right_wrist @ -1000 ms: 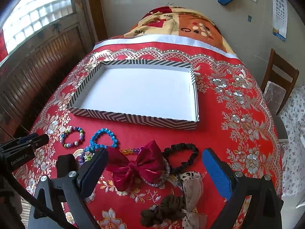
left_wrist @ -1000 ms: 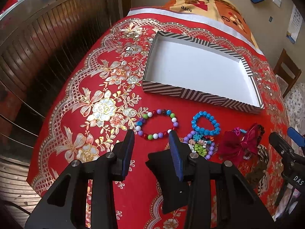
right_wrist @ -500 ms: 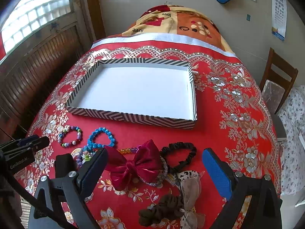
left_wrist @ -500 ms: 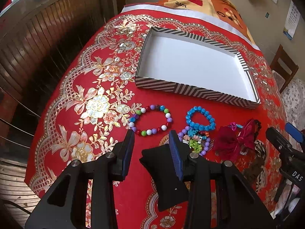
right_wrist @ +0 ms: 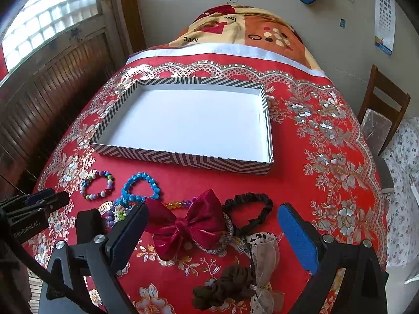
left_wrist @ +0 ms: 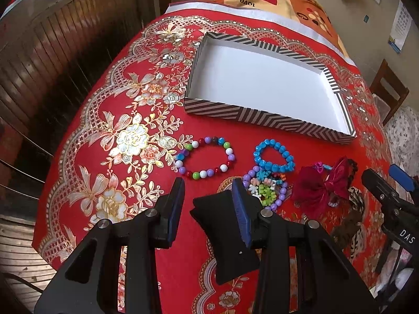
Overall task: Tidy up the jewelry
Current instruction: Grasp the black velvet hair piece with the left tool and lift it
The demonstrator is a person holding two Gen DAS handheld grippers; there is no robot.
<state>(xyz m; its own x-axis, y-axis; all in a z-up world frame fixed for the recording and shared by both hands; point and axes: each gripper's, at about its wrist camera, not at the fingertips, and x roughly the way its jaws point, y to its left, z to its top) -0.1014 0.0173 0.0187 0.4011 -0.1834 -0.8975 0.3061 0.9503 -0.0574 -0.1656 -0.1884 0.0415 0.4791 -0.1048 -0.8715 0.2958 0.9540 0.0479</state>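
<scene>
A shallow striped box (left_wrist: 262, 120) with a white inside stands empty on the red tablecloth; it also shows in the right wrist view (right_wrist: 183, 158). In front of it lie a multicoloured bead bracelet (left_wrist: 205, 161), a blue bead bracelet (left_wrist: 273, 157), a small mixed bead bracelet (left_wrist: 264, 191) and a dark red bow (right_wrist: 187, 225). A black scrunchie (right_wrist: 247, 208), a brown scrunchie (right_wrist: 225, 287) and a sheer patterned bow (right_wrist: 263, 256) lie nearby. My left gripper (left_wrist: 208, 198) is open and empty, just short of the multicoloured bracelet. My right gripper (right_wrist: 210, 231) is wide open above the red bow.
A black padded block (left_wrist: 227, 235) lies on the cloth under my left gripper. A wooden chair (right_wrist: 382, 120) stands at the table's right. Wooden wall panels (left_wrist: 52, 65) run along the left. A patterned blanket (right_wrist: 243, 31) covers the far end.
My left gripper has pulled back and risen a little, so the bracelets and box sit farther up in its view. My right gripper has barely moved. Both stay open.
</scene>
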